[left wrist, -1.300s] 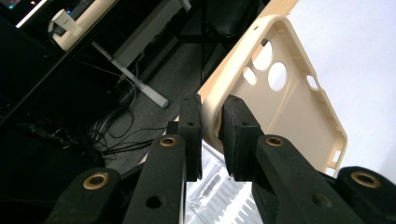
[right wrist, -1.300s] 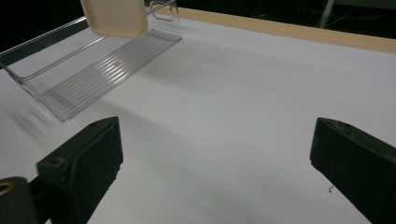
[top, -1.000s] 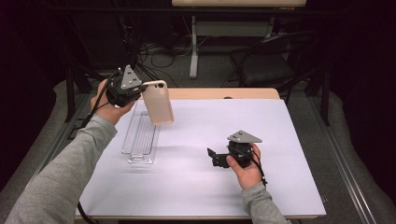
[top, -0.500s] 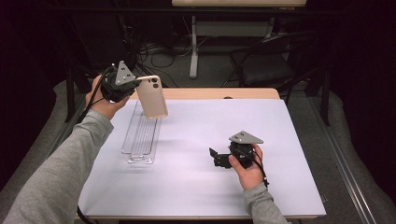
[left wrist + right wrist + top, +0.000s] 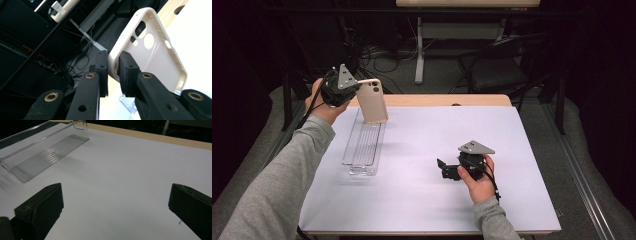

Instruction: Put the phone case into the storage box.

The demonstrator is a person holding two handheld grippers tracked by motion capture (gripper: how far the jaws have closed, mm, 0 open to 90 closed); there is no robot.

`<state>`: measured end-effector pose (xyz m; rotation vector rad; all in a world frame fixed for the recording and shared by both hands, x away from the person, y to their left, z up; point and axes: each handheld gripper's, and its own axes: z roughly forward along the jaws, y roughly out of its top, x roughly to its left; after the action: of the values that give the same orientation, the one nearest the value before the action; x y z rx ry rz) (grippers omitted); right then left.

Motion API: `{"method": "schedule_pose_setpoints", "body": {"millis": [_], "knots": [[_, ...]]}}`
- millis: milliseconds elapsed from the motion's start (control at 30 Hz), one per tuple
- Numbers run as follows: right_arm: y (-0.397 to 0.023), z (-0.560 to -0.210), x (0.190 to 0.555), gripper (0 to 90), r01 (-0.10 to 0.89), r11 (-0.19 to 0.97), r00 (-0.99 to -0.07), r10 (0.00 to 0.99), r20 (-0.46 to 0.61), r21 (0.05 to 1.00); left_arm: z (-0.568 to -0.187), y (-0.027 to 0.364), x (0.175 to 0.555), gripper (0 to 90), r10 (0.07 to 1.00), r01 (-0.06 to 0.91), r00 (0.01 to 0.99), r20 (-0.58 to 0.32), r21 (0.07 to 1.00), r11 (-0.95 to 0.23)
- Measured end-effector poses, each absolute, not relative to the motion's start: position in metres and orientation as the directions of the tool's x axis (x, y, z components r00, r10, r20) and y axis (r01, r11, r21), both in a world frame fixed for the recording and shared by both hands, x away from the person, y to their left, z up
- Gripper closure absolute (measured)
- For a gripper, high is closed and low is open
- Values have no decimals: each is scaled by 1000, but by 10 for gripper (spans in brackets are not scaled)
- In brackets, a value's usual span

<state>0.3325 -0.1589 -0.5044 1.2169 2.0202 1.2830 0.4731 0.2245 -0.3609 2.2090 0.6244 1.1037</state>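
high view: overhead, facing forward | gripper views: close, low | shared: clear tray

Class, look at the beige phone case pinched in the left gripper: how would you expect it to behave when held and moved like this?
The phone case is a thin empty shell with camera cut-outs, so it is probably light. The left gripper pinches just one rim, so the case may flex or swing a little. Its smooth surface could let it slip if the grip loosens.
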Motion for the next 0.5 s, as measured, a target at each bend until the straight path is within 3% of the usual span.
{"method": "schedule_pose_setpoints", "body": {"millis": [500], "knots": [[-161, -505, 333, 0, 439, 167, -504, 859, 88, 883, -370, 230, 487, 791, 622, 132, 502, 601, 657, -742]]}}
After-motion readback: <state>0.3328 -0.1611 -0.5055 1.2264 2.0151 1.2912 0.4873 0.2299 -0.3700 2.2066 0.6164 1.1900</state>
